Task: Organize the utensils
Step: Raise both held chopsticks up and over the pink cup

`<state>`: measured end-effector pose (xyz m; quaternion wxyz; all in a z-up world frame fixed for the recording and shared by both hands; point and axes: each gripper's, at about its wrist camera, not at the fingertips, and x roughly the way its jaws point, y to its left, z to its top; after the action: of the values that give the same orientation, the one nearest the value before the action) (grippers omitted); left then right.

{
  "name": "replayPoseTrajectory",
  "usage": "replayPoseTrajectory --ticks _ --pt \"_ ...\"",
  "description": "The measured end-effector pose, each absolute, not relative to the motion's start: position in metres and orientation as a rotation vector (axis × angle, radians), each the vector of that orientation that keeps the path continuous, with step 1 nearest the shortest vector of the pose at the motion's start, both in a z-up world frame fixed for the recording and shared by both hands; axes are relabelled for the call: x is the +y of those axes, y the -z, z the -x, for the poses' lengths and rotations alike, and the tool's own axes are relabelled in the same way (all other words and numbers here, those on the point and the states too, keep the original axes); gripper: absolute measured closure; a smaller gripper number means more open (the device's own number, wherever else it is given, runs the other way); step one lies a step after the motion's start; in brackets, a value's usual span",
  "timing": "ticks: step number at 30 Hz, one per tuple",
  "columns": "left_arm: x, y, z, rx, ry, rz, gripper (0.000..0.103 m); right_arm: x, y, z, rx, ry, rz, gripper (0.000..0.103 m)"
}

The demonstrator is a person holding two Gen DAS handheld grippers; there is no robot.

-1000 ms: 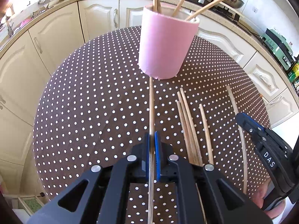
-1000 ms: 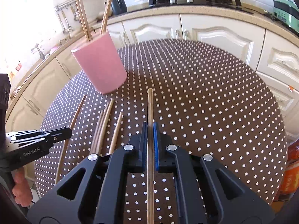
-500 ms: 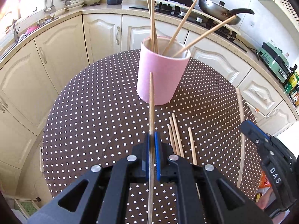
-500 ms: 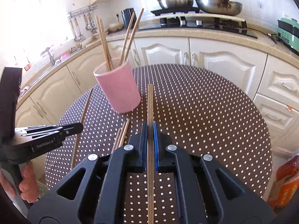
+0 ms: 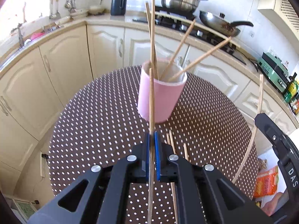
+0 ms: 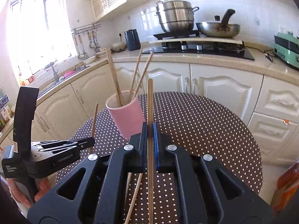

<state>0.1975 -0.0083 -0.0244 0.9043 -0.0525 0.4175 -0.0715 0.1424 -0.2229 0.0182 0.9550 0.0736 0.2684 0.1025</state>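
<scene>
A pink cup [image 5: 160, 97] stands on the polka-dot round table [image 5: 93, 130] and holds several wooden chopsticks [image 5: 152, 37]. My left gripper [image 5: 152, 140] is shut on one chopstick [image 5: 151, 100], raised above the table, tip near the cup's rim. My right gripper [image 6: 149, 128] is shut on another chopstick [image 6: 150, 100], also raised, right of the cup [image 6: 127, 115]. Loose chopsticks [image 5: 172, 143] lie on the table below the left gripper. The right gripper also shows in the left wrist view [image 5: 280, 149] with its chopstick [image 5: 256, 123]; the left gripper shows in the right wrist view [image 6: 87, 141].
Cream cabinets [image 6: 214, 89] and a counter curve round behind the table. A stove with a steel pot [image 6: 175, 16] and a pan [image 6: 218, 28] is at the back. A sink [image 6: 61, 74] is at the left. An orange bag [image 5: 267, 183] lies on the floor at the right.
Both grippers have lifted their chopsticks off the table and tilted them up. The cup now looks farther away and lower in both views.
</scene>
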Motion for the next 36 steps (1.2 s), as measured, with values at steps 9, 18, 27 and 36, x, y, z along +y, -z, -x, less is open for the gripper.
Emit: replayPoseTrajectory --ticks 9,18,27,36 --pt "-0.008 -0.003 -0.202 0.793 0.148 0.128 0.097 -0.218 -0.04 -0.149 0.488 -0.222 -0.145 0.097" --pt "-0.005 -0.033 -0.211 0.723 0.119 0.133 0.097 -0.208 -0.072 -0.157 0.403 -0.254 -0.142 0.097" --pt "-0.003 -0.086 -0.218 0.6 0.079 0.134 0.097 -0.197 -0.111 -0.178 0.329 -0.267 -0.134 0.097" --pt "0.0 -0.14 -0.24 0.484 0.053 0.174 0.097 -0.199 -0.15 -0.21 0.249 -0.263 -0.172 0.097"
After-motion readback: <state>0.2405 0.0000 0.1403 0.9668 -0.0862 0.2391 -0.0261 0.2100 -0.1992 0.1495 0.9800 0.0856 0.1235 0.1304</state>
